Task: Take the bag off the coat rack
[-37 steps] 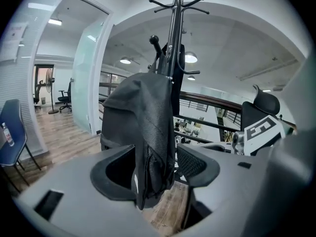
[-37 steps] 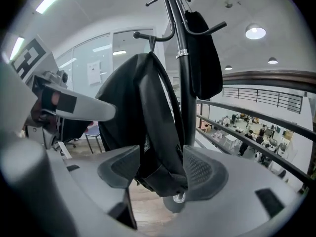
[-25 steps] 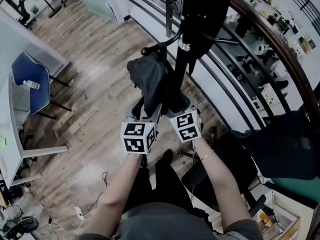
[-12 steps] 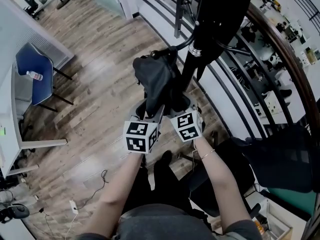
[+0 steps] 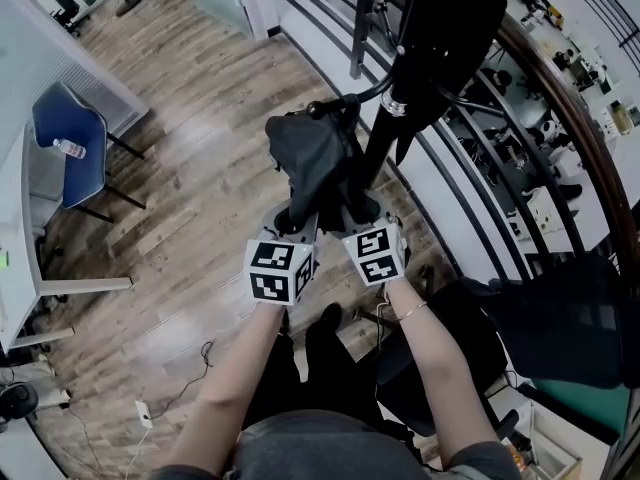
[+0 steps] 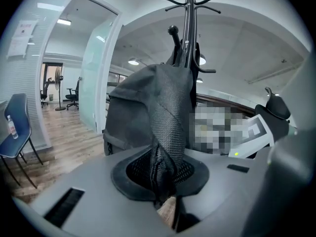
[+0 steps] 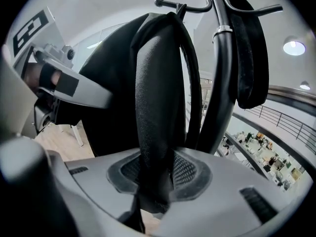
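Bag (image 5: 305,158) hugs rack pole (image 5: 379,153); floor (image 5: 190,168) open L (railing (image 5: 575,103) R).

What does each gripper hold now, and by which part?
Both jaws have just closed on the bag: the left gripper pinches a fold of its mesh fabric, the right gripper its padded strap.

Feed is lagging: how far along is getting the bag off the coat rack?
Done: left tongs and right tongs have just closed on the bag. In hand: that grip. Left: it hangs on the coat rack; lift it off.
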